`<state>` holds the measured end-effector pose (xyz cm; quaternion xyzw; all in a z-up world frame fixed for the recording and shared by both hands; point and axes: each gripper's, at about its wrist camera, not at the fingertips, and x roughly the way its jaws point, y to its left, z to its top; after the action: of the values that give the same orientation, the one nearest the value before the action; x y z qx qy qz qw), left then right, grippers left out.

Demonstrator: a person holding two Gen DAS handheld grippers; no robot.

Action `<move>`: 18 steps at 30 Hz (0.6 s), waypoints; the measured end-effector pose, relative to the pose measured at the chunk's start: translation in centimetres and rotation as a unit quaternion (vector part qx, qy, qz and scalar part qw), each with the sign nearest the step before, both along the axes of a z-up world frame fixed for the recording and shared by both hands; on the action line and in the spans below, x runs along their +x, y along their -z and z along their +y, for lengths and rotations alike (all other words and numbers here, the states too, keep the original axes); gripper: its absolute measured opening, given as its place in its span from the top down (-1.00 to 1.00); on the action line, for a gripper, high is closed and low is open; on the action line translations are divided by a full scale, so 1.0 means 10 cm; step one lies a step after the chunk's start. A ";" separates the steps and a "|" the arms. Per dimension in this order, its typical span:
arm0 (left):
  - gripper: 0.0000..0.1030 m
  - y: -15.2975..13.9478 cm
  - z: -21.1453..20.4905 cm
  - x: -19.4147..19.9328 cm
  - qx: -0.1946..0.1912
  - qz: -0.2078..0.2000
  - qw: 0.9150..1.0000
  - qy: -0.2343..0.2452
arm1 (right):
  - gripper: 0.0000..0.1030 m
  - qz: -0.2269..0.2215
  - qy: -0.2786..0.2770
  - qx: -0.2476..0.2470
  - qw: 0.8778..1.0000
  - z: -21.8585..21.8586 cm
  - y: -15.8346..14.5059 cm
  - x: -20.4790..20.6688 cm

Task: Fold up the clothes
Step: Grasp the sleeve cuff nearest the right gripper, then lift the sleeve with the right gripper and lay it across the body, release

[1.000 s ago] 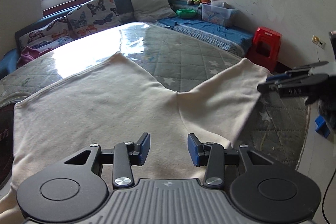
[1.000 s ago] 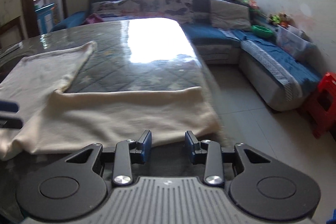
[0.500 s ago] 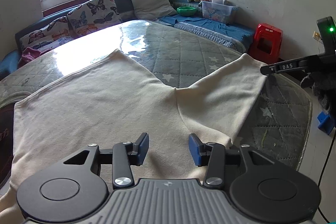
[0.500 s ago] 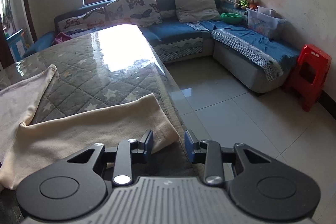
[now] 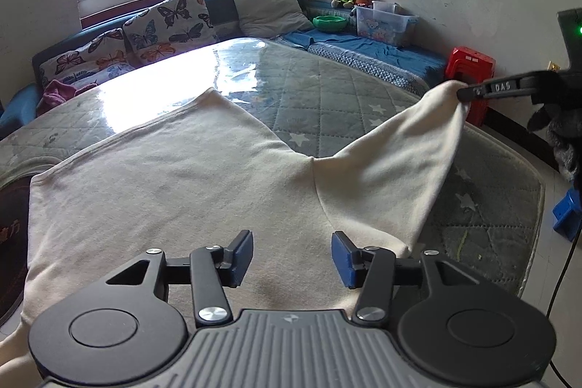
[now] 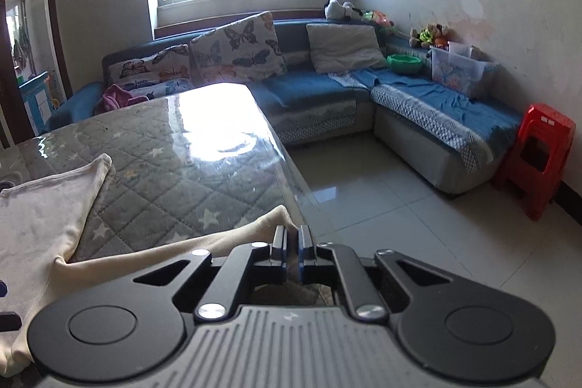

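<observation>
- The right gripper has its two fingers pinched together on the end of a cream sleeve; in the left wrist view that same tool sits at the right edge of the frame, with the cuff bunched in its tip and lifted off the table.
- The left gripper hangs with its blue pads spread wide and nothing between them, low over the body of the cream garment at the bottom centre of the frame.
- The garment lies spread on the quilted, star-printed table cover (a glossy clear sheet seems to lie over it, though the glare makes that hard to confirm). Its body fills the lower left of the left wrist view.
- One arm runs flat toward the upper middle, toward the window; the held one rises to the right. I'd say the sleeves form a V opening away from the left camera, and the body's long axis runs from lower left toward the centre.
- My read: this is the first fold, the sleeve-in step. The next move calls for carrying the cuff across over the body and laying it down flat, with the free left tool perhaps pressing the cloth so it doesn't drag.
- The table edge is just beside the grasp, so slack could slide off.
</observation>
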<state>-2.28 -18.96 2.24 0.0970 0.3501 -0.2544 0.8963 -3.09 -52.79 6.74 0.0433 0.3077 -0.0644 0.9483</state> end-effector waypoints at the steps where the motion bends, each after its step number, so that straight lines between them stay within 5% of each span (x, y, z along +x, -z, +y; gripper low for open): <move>1: 0.00 0.01 -0.01 -0.01 0.001 0.000 1.000 0.001 | 0.91 0.000 -0.003 0.001 1.000 0.01 -0.03 0.00; 8: -0.07 -0.09 0.14 -0.05 -0.014 -0.010 1.000 -0.013 | 0.91 -0.030 -0.059 0.000 0.998 0.31 -0.38 -0.01; 18: -0.13 -0.26 0.92 -0.14 -0.049 -0.023 0.992 -0.113 | 0.91 -0.080 -0.165 -0.006 0.983 0.91 -0.95 -0.05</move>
<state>-3.67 -9.79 4.87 0.0187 0.3256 -0.1665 0.9305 -3.59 -43.70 16.24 -0.0090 0.2333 0.0951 0.9677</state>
